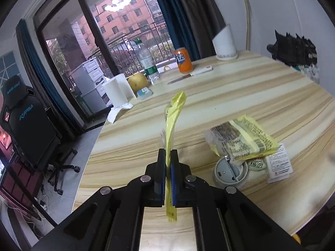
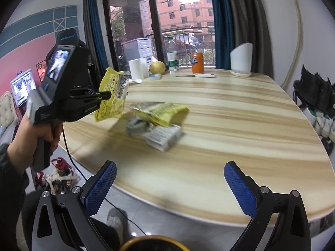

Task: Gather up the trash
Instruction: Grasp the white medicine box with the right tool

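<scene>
My left gripper [image 1: 167, 152] is shut on a thin yellow plastic wrapper [image 1: 173, 113], which stands up edge-on between the pads above the wooden table [image 1: 240, 96]. In the right wrist view a hand holds that left gripper [image 2: 108, 95] at the left, and the yellow wrapper [image 2: 112, 96] hangs clear of the table. On the table lie a second yellow wrapper [image 1: 245, 140] [image 2: 161, 110], a grey lid [image 1: 229, 172] [image 2: 136, 126] and a white printed packet [image 1: 279, 163] [image 2: 164, 137]. My right gripper [image 2: 170, 164] is open over the table's near edge with nothing in it.
At the far end stand an orange can [image 1: 183, 60], a water bottle [image 1: 147, 59], a pear [image 1: 138, 81], a paper roll [image 1: 115, 92], a knife [image 1: 188, 75] and a white container [image 1: 225, 44]. A black chair [image 1: 27, 121] is left of the table. A dark yellow-rimmed vessel [image 2: 150, 243] sits below my right gripper.
</scene>
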`<control>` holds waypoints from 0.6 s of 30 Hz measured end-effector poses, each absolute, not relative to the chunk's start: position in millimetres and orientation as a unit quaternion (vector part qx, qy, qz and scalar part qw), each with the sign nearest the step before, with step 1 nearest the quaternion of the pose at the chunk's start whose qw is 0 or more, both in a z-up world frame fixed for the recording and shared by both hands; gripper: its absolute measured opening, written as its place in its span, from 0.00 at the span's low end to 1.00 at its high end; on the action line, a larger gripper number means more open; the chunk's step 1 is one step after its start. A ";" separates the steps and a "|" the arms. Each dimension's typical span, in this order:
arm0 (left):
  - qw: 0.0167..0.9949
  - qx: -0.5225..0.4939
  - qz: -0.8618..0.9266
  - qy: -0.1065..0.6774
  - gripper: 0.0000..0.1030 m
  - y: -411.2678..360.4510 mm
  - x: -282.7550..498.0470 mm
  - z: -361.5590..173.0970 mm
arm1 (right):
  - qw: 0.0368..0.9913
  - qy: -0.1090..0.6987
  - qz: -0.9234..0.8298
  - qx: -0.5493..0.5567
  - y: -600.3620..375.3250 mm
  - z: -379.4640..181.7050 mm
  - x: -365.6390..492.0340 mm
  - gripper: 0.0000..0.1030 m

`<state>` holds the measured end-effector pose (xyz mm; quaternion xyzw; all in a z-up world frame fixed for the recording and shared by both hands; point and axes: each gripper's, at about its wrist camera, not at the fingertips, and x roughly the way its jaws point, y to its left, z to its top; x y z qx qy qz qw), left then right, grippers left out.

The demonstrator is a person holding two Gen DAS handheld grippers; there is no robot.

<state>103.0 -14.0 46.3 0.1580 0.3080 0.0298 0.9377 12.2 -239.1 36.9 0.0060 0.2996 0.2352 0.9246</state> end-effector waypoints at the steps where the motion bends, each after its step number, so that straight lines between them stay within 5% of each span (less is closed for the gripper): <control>1: 0.939 0.156 0.028 0.306 0.00 -13.1 103.3 47.9 | 0.923 0.304 0.236 0.007 -235.4 37.2 15.6 1.00; 11: 0.952 0.129 0.012 0.278 0.00 -5.4 100.5 66.1 | 0.903 0.375 0.209 0.018 -197.9 20.6 81.2 1.00; 18: 0.956 0.122 0.001 0.266 0.00 -6.1 94.9 70.2 | 0.897 0.401 0.184 0.013 -181.6 6.5 100.8 0.84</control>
